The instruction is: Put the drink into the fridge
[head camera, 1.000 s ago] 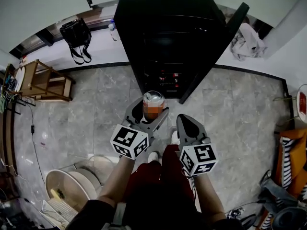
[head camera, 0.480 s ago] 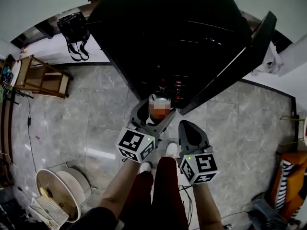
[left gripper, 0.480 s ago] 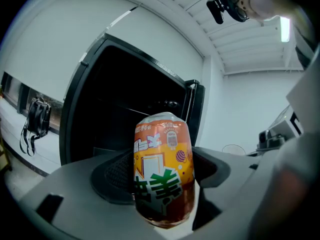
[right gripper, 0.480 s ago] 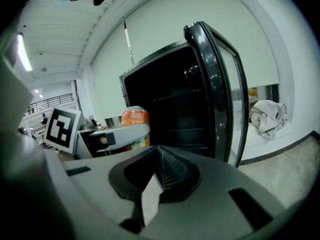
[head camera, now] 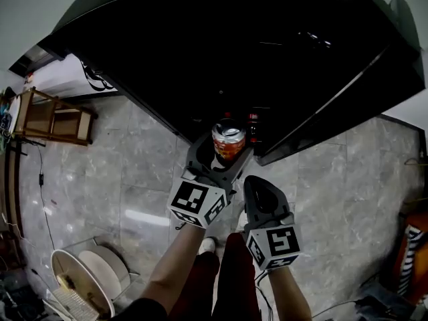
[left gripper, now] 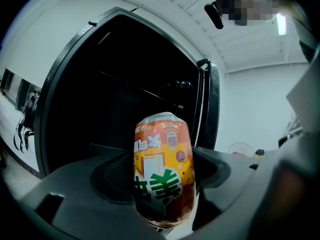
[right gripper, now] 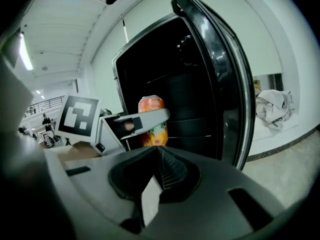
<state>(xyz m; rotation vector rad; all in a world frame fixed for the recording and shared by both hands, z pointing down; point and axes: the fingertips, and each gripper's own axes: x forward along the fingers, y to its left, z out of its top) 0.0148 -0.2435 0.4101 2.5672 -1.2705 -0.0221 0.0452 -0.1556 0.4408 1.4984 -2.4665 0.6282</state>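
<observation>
The left gripper is closed on an orange drink can, which stands upright between its two jaws. The can is held just before the dark opening of the black fridge; I cannot tell whether it has crossed the threshold. The fridge door is swung open at the right side. The right gripper has its jaws pressed together with nothing between them, and it is just beside the left one, a little behind it. Both are above a grey stone-tile floor. A wooden rack stands well apart at the left.
</observation>
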